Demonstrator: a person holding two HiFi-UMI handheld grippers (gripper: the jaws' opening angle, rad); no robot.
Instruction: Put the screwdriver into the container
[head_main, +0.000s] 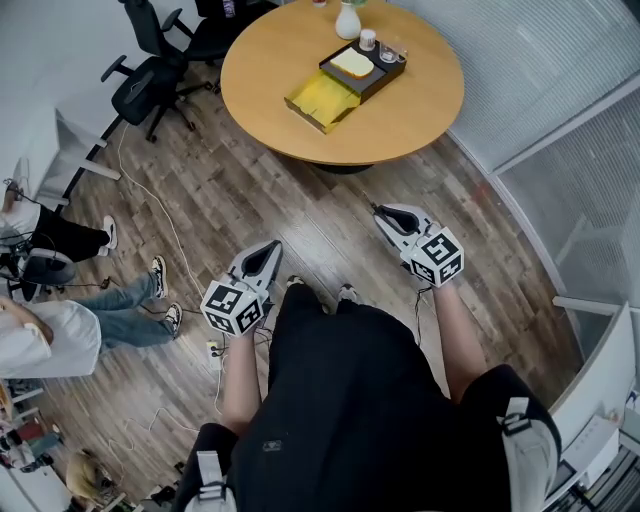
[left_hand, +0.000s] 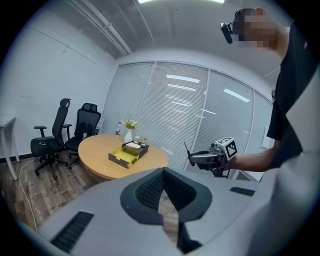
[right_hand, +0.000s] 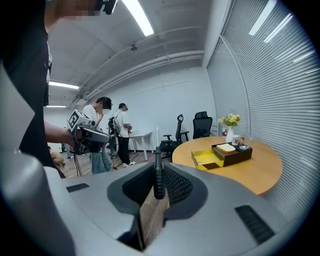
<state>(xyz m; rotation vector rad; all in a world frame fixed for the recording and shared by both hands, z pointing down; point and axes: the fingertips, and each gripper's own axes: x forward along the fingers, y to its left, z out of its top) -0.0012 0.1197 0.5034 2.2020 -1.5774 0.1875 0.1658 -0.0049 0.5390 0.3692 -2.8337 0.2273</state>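
No legible text, brand or number anywhere; only black-white square markers on left cube (head_main: 232, 308), right cube (head_main: 437, 257).

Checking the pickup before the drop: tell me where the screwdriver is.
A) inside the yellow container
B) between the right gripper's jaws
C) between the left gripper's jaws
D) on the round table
B: the right gripper view shows the right gripper closed on the black handle of the screwdriver.
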